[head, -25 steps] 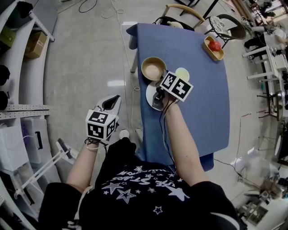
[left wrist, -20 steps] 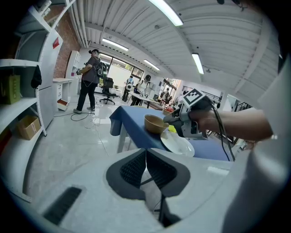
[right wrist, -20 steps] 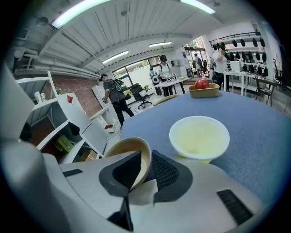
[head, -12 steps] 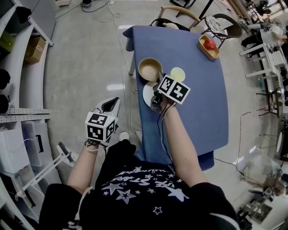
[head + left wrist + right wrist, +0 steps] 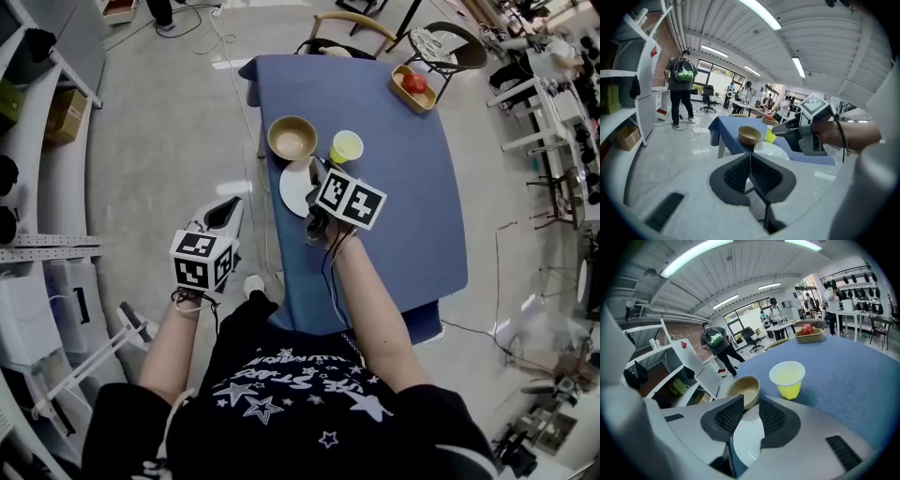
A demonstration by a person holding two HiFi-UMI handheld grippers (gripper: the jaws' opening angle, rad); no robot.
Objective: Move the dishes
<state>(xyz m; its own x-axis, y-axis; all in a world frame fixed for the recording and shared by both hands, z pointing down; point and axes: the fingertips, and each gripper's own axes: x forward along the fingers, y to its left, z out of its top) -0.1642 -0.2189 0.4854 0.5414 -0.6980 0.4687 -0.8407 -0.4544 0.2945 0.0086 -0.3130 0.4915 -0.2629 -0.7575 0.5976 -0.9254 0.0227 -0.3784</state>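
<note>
**Right tongs grip the plate at the desk's left edge**

Since a second ago the blue desk (image 5: 412,187) has slid up and left in the head view. The left tongs (image 5: 230,211) have kept their place at lower left, over the grey floor (image 5: 159,141). Their own view shows the pads (image 5: 740,173) pressed together with nothing between them.

At the desk's left edge, the wooden bowl (image 5: 292,138) stands just above the white plate (image 5: 292,187). The right tongs (image 5: 311,178) are clamped on the plate's rim. Their marker cube, which half hid the yellow cup (image 5: 346,147) earlier, now leaves it clear.

Only the right gripper view shows the plate (image 5: 745,437) running in between the jaws, with the bowl (image 5: 744,389) just past them and the cup (image 5: 788,379) to its right. Both gripper views also catch a person with a green backpack (image 5: 683,75), standing by white shelving, whom the head view misses.

At upper right, a wooden tray (image 5: 412,89) with red fruit sits on the desk's far corner, well apart from the rest
</note>
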